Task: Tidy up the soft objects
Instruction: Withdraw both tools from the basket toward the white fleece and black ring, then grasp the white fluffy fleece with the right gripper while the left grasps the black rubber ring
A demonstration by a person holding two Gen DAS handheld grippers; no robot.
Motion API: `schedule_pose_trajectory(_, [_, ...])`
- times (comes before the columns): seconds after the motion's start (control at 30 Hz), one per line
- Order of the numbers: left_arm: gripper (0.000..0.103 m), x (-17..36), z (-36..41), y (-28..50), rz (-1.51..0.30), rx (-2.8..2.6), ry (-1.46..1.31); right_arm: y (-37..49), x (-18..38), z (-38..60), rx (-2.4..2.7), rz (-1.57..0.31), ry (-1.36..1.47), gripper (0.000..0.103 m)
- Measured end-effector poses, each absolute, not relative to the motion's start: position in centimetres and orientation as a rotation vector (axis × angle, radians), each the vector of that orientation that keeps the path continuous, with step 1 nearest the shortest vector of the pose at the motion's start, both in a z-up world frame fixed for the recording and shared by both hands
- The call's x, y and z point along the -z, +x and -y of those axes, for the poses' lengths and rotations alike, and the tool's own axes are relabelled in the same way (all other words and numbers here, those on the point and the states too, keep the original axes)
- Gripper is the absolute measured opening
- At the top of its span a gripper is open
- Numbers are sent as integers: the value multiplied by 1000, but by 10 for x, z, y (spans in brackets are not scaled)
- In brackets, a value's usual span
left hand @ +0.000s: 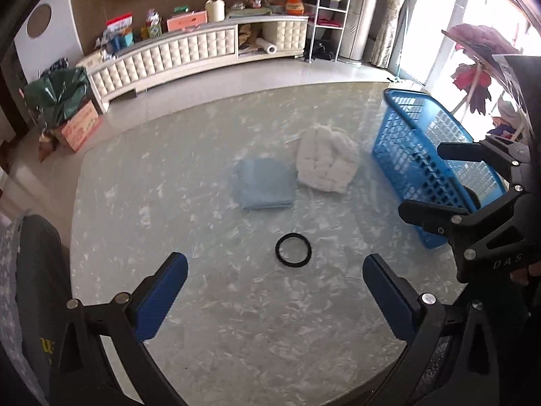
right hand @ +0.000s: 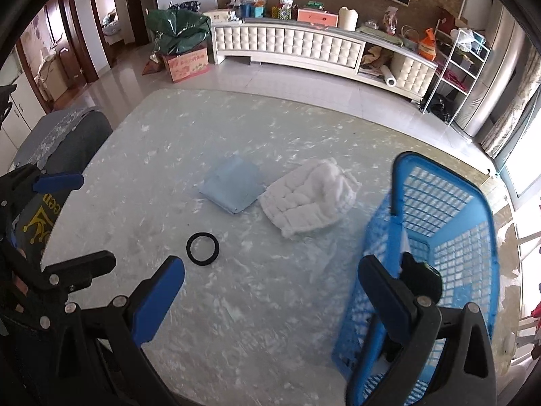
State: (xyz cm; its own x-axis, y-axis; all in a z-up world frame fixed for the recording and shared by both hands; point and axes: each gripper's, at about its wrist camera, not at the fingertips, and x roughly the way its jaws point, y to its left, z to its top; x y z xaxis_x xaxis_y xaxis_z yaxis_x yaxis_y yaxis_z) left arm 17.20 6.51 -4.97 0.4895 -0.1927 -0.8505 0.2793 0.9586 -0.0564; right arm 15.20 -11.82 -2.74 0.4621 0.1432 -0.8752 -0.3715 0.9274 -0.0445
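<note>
From where I stand, going left to right across the marble table (left hand: 236,338): the left gripper (left hand: 274,291) hangs over the near edge w/ its fingers spread wide, nothing between them. Just ahead of it lies a black ring (left hand: 292,249), flat on the tabletop. Further in sits a folded blue cloth (left hand: 264,183), and right beside it, edges about touching, a fluffy white towel (left hand: 327,159). Then the blue basket (left hand: 422,155) at the right side, which looks bare inside as far as the mesh lets me see (its near corner is hidden by the right gripper (right hand: 270,291)). That one is also gaping wide and holding nothing, one finger overlapping the basket rim in its own view.

Nothing is in the basket yet, so I'd say the first pick is in hand. To do it well: come down over the white towel, since it's nearest the basket, pinch a thick fold rather than a loose edge so it doesn't unroll, lift clear of the blue cloth, then drop it inside.
</note>
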Motion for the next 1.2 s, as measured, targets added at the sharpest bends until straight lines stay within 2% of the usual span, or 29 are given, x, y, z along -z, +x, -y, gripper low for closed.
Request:
schedule_pose_trajectory(0.47, [103,109,-85,212,-1110,300,50,193,75,86,-305,-1119,-276,103])
schedule_pose_trajectory(0.63, [103,134,-81,228,-1152,308,50,210,95,85,-272,-1161,-278,96])
schedule_pose_trajectory(0.9, [103,151,-70,237,-1171,321,79,232,121,95,-201,-1195,-251,95])
schedule_pose_trajectory(1.13, [81,159,-57,236,-1175,358,131,244,143,101,-141,-1236,-256,92])
schedule_pose_trajectory(1.2, [68,163,-55,236,-1179,359,138,247,147,105,-135,-1243,-251,91])
